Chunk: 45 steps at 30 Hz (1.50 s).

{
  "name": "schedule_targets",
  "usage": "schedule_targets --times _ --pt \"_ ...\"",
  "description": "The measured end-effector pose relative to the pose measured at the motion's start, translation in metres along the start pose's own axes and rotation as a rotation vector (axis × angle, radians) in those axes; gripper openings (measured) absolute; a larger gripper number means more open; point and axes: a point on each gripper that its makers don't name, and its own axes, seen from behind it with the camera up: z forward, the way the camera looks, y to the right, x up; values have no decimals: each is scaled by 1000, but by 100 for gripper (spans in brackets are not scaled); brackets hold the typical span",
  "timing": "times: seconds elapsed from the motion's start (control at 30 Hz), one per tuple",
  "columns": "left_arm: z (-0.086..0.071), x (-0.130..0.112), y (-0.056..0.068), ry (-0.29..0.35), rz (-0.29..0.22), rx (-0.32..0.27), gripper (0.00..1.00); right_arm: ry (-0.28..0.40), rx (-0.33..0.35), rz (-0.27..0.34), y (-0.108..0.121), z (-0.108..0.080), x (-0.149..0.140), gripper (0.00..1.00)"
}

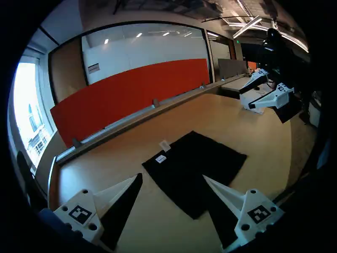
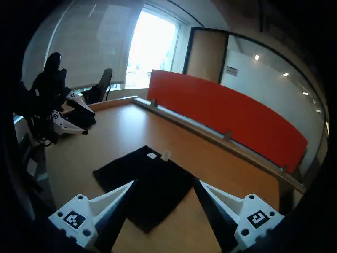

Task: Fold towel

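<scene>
1. My left gripper [image 1: 172, 176] has its two fingers spread wide apart. There is nothing between them.
2. My right gripper [image 2: 165, 181] is spread wide too, and it holds nothing.
3. The towel [image 1: 210, 156] is black. It lies flat on the big wooden table [image 1: 236, 114].
4. In the left gripper view, the towel is just in front of my fingers, and the tip of one finger shows over its near edge.
5. In the right gripper view, the towel [image 2: 143, 168] is also right in front of my fingers, between the two tips.
6. A small white tag [image 1: 161, 159] sits on the towel near one edge. Another little white tag [image 1: 164, 145] sticks out just beside it.
7. A long red wall panel [image 1: 135, 90] stands along the far side of the table.
8. A bright window [image 2: 153, 46] is behind the table, and a dark chair [image 2: 101, 86] stands near it.
9. Each view also shows my other gripper far off across the table, well away from the towel.
</scene>
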Motion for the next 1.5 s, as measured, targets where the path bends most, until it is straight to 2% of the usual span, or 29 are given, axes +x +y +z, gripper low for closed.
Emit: schedule_targets --times 0.3,1.1,1.5 --pt "19 -36 19 -55 -10 -39 94 -53 30 9 -14 23 -40 100" --pt "68 -115 40 -199 -19 -110 94 -209 102 13 -42 65 -131 100" --pt "84 -147 52 -270 -15 -148 94 -289 135 24 -50 72 -170 100"
